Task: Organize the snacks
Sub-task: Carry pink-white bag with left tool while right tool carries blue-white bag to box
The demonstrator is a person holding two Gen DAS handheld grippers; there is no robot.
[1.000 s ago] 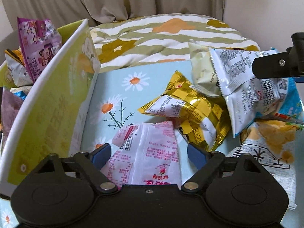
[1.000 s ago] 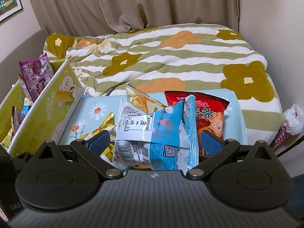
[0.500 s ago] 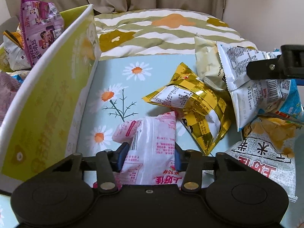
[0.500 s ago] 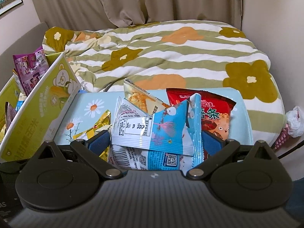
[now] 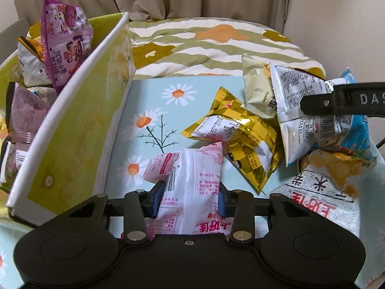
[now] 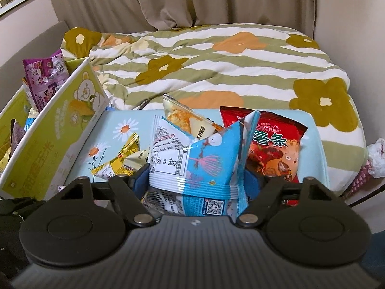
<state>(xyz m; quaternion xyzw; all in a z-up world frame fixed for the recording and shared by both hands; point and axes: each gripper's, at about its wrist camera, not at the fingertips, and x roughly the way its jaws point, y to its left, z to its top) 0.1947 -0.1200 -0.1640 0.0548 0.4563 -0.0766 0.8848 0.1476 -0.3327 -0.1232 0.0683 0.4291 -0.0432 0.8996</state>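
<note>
My left gripper [image 5: 189, 203] clamps the pink snack packet [image 5: 192, 183], right gripper [image 6: 196, 183] probably pinches the blue packet [image 6: 204, 166]; next, carry both into the green box [image 5: 72, 130].

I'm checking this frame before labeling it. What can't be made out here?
- Left wrist view: the pink packet's lower end, hidden behind the left gripper.
- Right wrist view: the red packet's left part, covered by the blue packet.
- Both views: the green box's contents, mostly hidden by its wall.
</note>
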